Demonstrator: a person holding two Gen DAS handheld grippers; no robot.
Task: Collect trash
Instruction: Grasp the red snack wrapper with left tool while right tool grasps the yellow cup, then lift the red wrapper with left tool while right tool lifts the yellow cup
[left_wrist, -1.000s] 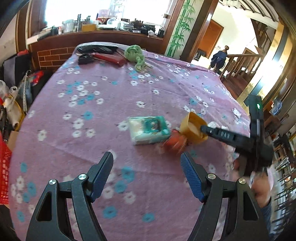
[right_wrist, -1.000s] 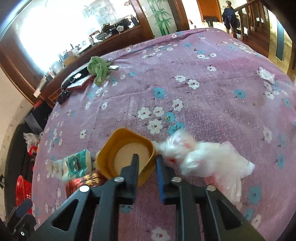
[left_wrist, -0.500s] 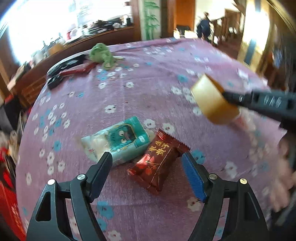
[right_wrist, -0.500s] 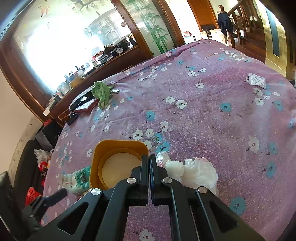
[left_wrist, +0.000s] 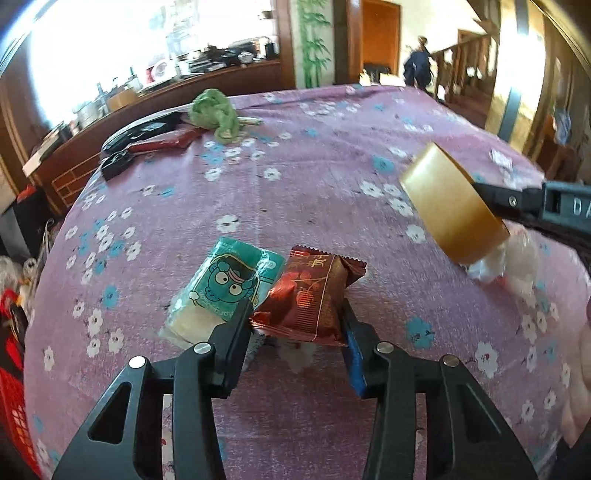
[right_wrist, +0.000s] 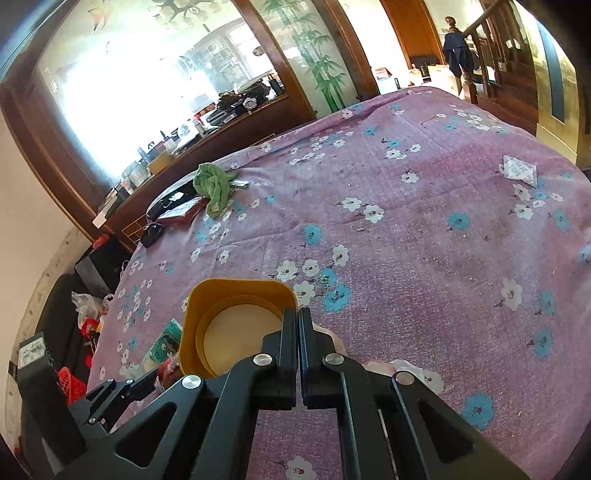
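Lettering "DA" marks the right tongs (left_wrist: 480, 188) gripping the yellow cup (left_wrist: 452, 206).

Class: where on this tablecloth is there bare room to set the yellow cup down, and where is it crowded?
Bare cloth runs from the green rag to the white sachet. Crowded: tissue pack, red wrapper and white bag near both tools.

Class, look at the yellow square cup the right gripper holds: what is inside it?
Inside the yellow square cup only a pale round bottom shows; the right gripper covers one corner.
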